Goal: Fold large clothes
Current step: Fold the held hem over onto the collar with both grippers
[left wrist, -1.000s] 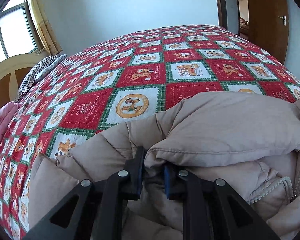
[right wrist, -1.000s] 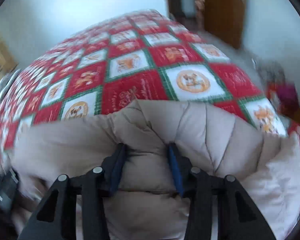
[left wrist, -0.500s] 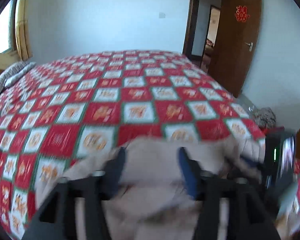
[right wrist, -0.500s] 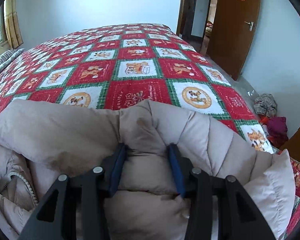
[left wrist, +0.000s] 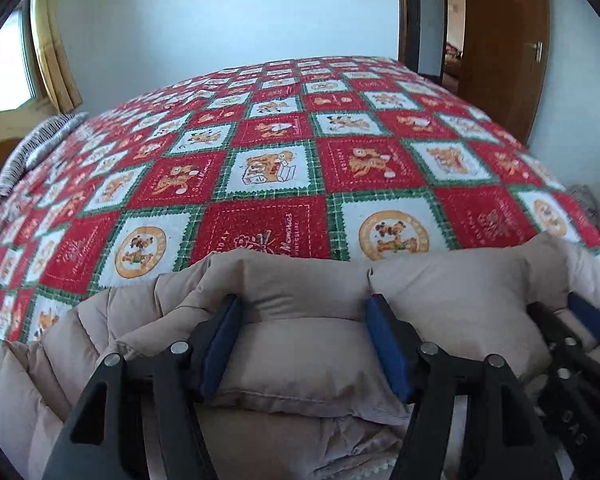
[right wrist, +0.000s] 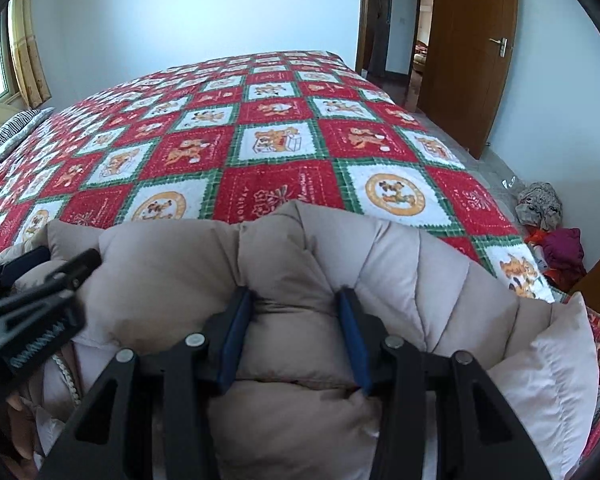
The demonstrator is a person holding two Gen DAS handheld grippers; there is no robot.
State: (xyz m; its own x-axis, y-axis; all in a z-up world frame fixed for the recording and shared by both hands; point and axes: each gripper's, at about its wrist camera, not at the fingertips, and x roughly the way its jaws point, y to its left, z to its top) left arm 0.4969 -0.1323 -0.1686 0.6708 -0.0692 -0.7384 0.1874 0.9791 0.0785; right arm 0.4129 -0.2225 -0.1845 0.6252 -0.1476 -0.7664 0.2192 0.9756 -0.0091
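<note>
The beige padded coat [right wrist: 340, 272] is lying bunched at the near edge of the bed [left wrist: 260, 184], and by my reading the folding is somewhere in the middle: 1 thick fold is already doubled over along the far side, while the rest is still sitting as a loose heap, with a trimmed edge of pale beading showing at the lower left of the right wrist view. Squaring the bundle up and pressing it flat look like the work that is left.

The right tool [right wrist: 296, 336] is gripping a puffy ridge of the coat, its blue pads sinking into the filling on both sides. The left tool [left wrist: 304, 344] is standing wide, its jaws having just been opening; a flat fold of the coat is lying between the pads, which are sitting against it without squeezing, so I am judging it released. Each tool is showing at the edge of the other's view, so the 2 are working just beside each other.

The bed is carrying a quilt of red and white squares with green borders and cartoon animals. A striped pillow [left wrist: 40, 144] is resting at the far left by a window with yellow curtains [left wrist: 52, 52]. A brown door [right wrist: 472, 56] with a red paper decoration is standing open on the right, and a small pile of clothes [right wrist: 548, 224] is lying on the floor below the pale blue wall.
</note>
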